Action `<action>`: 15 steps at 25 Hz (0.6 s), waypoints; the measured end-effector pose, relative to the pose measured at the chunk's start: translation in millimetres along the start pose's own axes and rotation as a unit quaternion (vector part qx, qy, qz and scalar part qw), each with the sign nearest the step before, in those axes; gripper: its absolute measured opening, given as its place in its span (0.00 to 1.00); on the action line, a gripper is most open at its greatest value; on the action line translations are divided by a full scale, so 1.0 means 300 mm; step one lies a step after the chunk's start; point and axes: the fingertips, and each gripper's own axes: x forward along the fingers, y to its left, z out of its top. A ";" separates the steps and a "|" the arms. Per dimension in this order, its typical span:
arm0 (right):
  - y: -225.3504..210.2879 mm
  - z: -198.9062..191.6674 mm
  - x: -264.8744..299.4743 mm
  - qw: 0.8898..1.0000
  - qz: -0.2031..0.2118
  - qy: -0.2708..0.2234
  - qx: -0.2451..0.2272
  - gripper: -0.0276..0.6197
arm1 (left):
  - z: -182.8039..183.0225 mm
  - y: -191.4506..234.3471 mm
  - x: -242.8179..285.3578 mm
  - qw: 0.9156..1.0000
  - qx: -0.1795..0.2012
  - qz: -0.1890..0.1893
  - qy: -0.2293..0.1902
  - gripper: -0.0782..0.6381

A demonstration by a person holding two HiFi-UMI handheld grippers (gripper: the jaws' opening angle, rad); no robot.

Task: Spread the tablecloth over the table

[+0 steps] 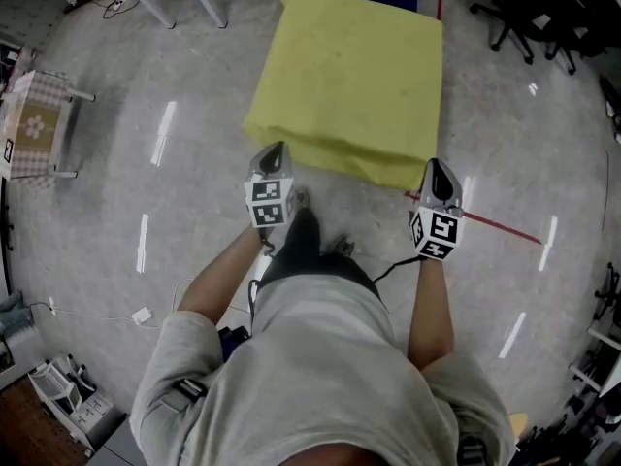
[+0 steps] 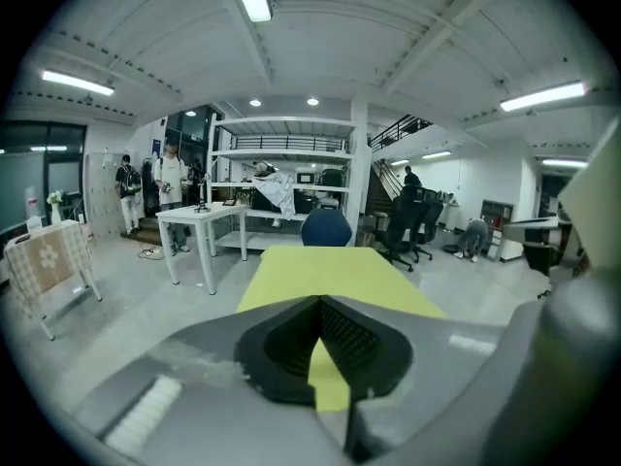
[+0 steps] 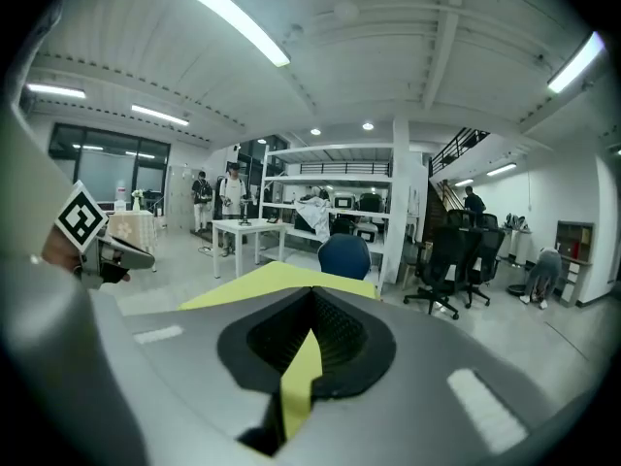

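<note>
The yellow tablecloth (image 1: 349, 76) lies spread over the surface at 12 o'clock in the head view. It covers the whole top. Its near edge hangs down toward the person.

The left gripper (image 1: 274, 155) is at the near left corner of the cloth, at about 11 o'clock from the person. Its jaws are pressed together on a strip of the tablecloth.

The right gripper (image 1: 436, 171) is at the near right corner, at about 1 o'clock. Its jaws pinch the tablecloth too.

A blue chair (image 2: 326, 228) stands past the far end of the cloth. A white desk (image 2: 199, 216) stands off at 10 o'clock. A red line (image 1: 505, 226) runs across the floor at 3 o'clock.
</note>
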 end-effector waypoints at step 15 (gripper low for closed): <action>0.252 0.228 -0.212 0.992 0.069 -0.104 -0.038 0.05 | 0.193 -0.522 -0.130 0.987 0.032 -0.107 -0.112 0.14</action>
